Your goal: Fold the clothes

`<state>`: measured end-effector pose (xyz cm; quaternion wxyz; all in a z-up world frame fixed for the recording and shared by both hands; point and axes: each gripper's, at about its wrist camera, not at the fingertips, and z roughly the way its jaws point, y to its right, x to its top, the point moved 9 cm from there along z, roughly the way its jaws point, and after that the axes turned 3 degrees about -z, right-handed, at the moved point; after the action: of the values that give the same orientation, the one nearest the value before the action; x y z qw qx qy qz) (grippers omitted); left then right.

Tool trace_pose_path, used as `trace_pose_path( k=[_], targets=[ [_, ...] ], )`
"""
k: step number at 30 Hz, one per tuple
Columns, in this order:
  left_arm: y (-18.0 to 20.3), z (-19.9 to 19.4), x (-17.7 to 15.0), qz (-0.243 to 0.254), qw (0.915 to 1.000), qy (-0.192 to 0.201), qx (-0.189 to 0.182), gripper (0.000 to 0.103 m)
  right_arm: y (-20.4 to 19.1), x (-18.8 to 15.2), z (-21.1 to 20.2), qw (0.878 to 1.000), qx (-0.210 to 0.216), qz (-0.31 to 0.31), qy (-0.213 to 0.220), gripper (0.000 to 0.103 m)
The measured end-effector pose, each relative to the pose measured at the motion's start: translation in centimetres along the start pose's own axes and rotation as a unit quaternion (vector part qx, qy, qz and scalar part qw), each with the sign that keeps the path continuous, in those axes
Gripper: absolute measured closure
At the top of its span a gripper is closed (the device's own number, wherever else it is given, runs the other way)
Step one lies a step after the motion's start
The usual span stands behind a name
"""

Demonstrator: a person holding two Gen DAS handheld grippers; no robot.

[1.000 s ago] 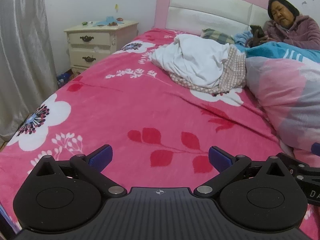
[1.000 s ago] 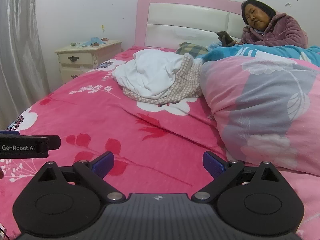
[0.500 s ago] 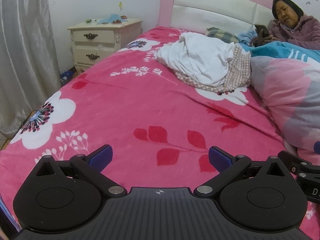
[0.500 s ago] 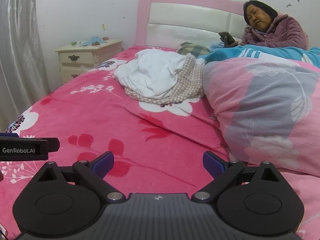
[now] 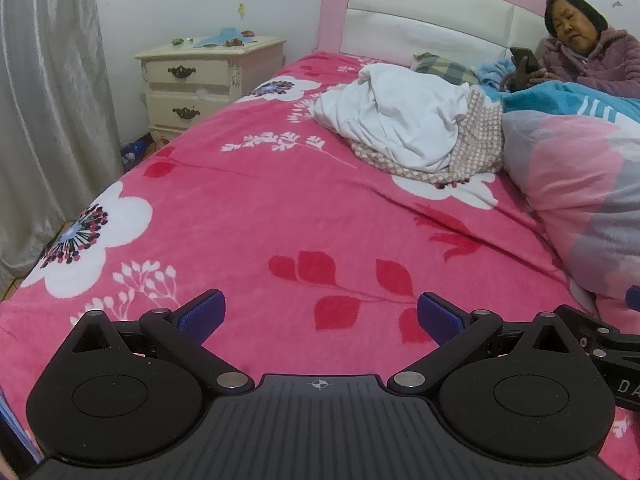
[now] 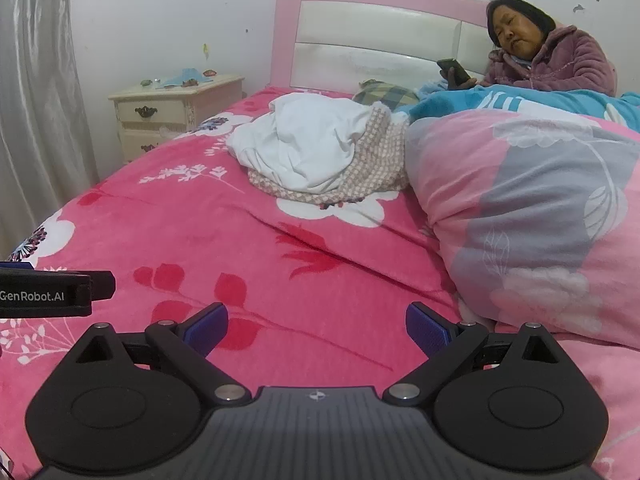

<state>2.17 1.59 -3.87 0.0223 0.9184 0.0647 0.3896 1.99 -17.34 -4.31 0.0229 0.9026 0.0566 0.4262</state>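
Pink floral bedding (image 5: 256,216) fills the left wrist view; the left gripper (image 5: 320,316) has its fingers spread, empty, the crumpled clothes pile (image 5: 408,128) far ahead, slightly right. Right wrist view: right gripper (image 6: 317,326) likewise released, pile (image 6: 320,152) well ahead, quilt (image 6: 532,216) beyond the right finger.

A heap of clothes (image 5: 404,128) lies on the bed (image 5: 260,216) toward the headboard (image 5: 420,20), just left of a quilt (image 5: 580,184) along the bed's right side. A person (image 5: 580,52) sits behind the quilt against the headboard. A nightstand (image 5: 204,80) stands left of the bed, a curtain (image 5: 48,100) farther left. Both grippers hover side by side over the near end.
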Motion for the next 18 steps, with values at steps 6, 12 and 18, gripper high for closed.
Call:
trace_pose_path(
  k=[6, 12, 18],
  targets=[
    [0.1, 0.1, 0.0, -0.001, 1.0, -0.001, 0.0, 0.0, 0.0, 0.0, -0.1, 1.0, -0.001, 0.0, 0.001, 0.005],
    [0.1, 0.5, 0.0, 0.001, 1.0, 0.003, -0.006, 0.0, 0.1, -0.1, 0.2, 1.0, -0.002, 0.0, 0.002, 0.005],
    [0.3, 2.2, 1.1, 0.019, 0.9992, 0.025, -0.023, 0.0, 0.5, 1.6, 2.5, 0.999, 0.018, -0.006, 0.043, 0.005]
  ],
)
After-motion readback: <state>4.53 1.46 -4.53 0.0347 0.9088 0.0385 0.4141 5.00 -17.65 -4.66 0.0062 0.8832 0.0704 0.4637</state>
